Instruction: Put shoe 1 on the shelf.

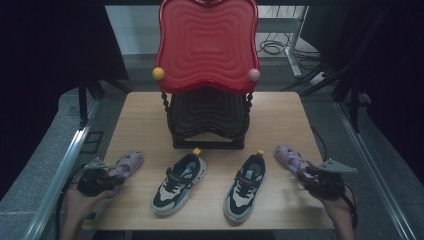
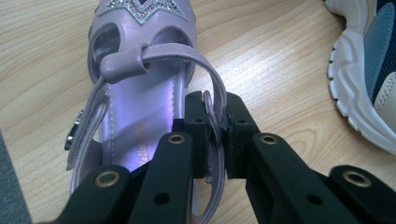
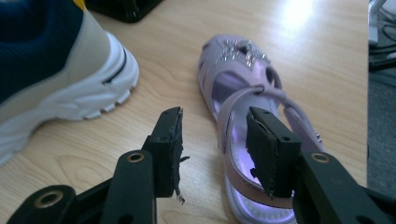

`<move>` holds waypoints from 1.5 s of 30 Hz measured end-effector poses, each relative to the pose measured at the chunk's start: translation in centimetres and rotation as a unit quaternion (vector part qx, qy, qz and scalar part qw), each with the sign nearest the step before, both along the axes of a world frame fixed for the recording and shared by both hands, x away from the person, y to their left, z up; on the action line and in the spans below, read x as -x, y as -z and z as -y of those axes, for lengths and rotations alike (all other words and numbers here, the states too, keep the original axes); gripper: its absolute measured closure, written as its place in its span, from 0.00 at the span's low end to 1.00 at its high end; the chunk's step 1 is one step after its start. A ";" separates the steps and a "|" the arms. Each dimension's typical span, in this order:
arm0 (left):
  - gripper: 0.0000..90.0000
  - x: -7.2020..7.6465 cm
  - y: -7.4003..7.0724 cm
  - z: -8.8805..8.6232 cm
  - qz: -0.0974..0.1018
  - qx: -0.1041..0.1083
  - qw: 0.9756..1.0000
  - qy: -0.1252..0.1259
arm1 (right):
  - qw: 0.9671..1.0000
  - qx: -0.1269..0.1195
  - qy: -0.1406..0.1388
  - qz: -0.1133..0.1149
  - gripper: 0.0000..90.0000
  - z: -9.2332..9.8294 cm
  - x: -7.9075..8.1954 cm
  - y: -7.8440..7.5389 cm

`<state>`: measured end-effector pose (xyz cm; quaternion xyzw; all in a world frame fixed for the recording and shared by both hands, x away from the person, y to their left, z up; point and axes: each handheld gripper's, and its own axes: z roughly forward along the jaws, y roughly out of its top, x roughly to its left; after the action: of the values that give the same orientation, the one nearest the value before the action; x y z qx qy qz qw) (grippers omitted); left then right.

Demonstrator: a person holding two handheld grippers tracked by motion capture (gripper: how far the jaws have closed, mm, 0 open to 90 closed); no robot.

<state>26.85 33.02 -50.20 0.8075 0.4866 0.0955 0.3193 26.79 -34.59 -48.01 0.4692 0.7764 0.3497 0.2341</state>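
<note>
Sneaker pair (image 1: pixel 207 182), red rack (image 1: pixel 207 75).

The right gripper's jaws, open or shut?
Open: the right gripper has its pads apart, straddling the purple sandal's side wall without pressing it.

Lilac sandal (image 2: pixel 140 116) – glossy faux leather, glitter trim; table (image 2: pixel 280 60) – matt wood grain.

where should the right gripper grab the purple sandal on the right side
Take the right purple sandal by its heel strap, coming from behind the heel: the strap stands up as a thin loop the jaws can straddle. The right gripper is open around it. The left gripper pinches its sandal's strap likewise.
</note>
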 end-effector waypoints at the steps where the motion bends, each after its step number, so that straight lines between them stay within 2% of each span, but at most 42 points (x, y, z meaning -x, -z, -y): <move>1: 0.92 0.0 0.0 0.1 -0.001 -0.001 1.000 0.000 | 1.000 -0.001 -0.003 -0.005 0.66 0.0 -0.2 0.2; 3: 0.92 0.0 0.0 0.1 -0.001 -0.002 1.000 -0.001 | 1.000 -0.005 -0.004 -0.013 0.73 0.1 -0.5 0.7; 7: 0.92 0.0 0.0 0.1 0.000 0.000 1.000 0.000 | 1.000 -0.016 -0.002 -0.022 0.80 0.5 -0.7 1.2; 21: 0.92 0.0 0.0 0.2 0.000 -0.001 1.000 0.002 | 0.999 -0.024 -0.010 -0.025 0.90 0.5 -1.0 1.7; 29: 0.92 0.0 0.1 0.2 0.000 0.000 1.000 0.002 | 0.999 -0.025 -0.012 -0.025 0.89 0.5 -1.1 1.9; 34: 0.92 -0.1 0.1 0.1 0.001 0.003 1.000 0.001 | 0.999 -0.025 -0.012 -0.025 0.95 0.5 -1.2 2.0; 37: 0.93 -0.1 0.1 0.0 0.002 0.012 1.000 -0.008 | 0.999 -0.034 -0.009 -0.025 0.96 0.7 -1.2 2.0; 42: 0.95 0.0 -0.1 -0.1 0.008 0.014 1.000 -0.015 | 0.997 -0.067 0.002 -0.024 0.97 1.6 -1.2 2.2; 45: 0.95 0.1 -0.3 -0.3 0.017 0.020 0.999 -0.022 | 0.997 -0.073 0.006 -0.023 0.97 1.7 -1.2 2.2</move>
<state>26.74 33.31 -49.86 0.7884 0.5004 0.1067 0.3414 27.95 -36.30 -50.20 0.4975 0.7511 0.3933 0.1832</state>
